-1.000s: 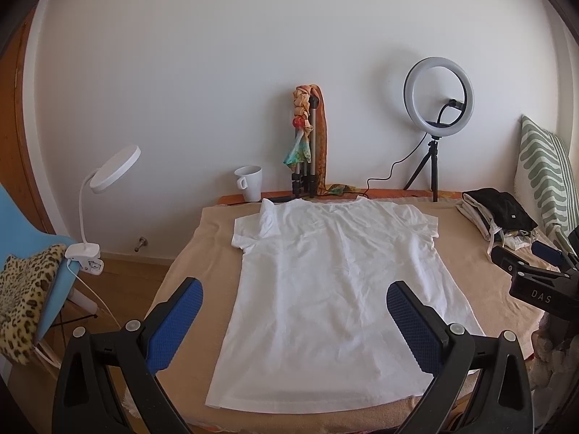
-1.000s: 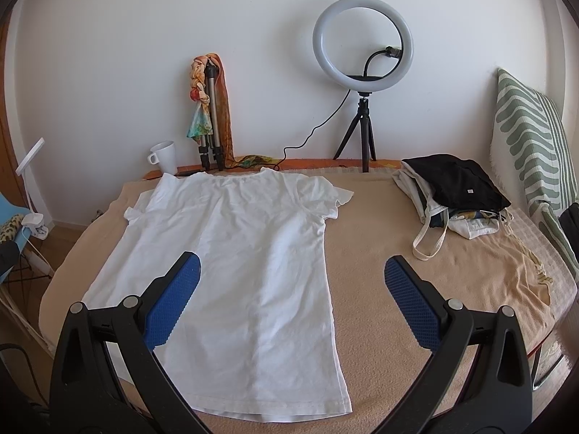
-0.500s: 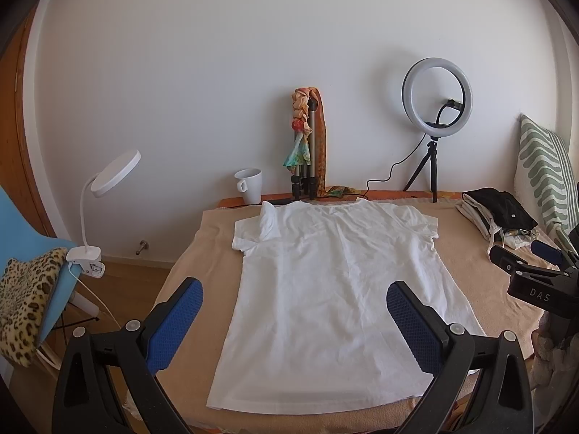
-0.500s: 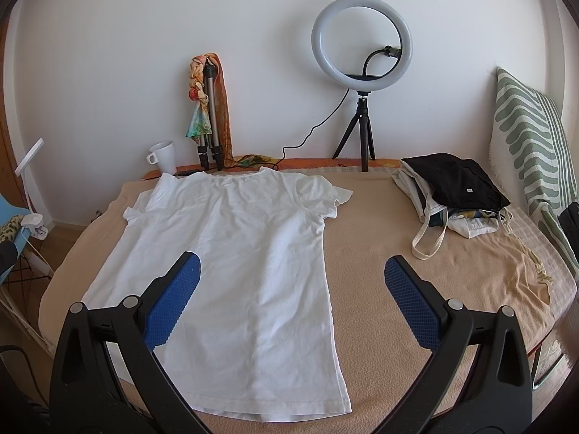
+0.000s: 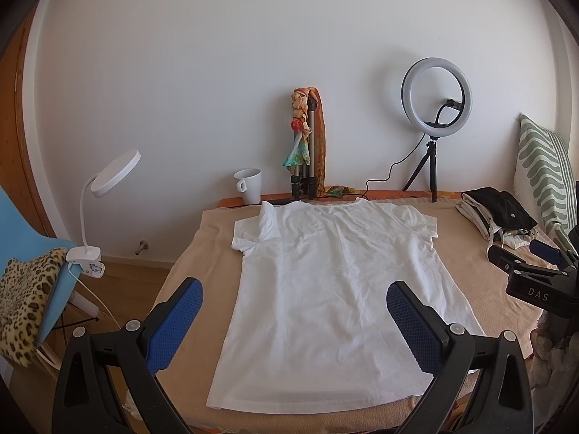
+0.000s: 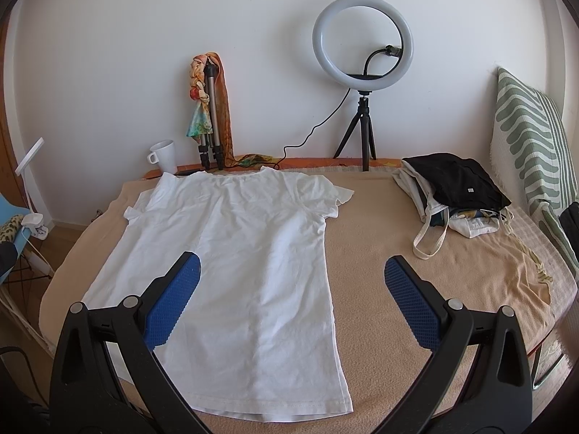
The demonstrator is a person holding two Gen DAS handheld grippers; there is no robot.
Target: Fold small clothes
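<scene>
Left tool (image 5: 295, 311), right tool (image 6: 291, 289): both spread wide, empty, above flat T-shirt (image 5: 333, 282).

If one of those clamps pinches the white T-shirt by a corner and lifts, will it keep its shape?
Probably not. The white T-shirt lies creased and one sleeve is already folded over, so it looks thin and floppy; a lifted corner would likely drape. It seems light, and may drag across the beige blanket rather than slide cleanly.

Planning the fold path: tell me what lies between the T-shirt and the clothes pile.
In the right wrist view, only bare tan blanket separates the T-shirt from the clothes pile; a bag strap loops out from the pile.
</scene>
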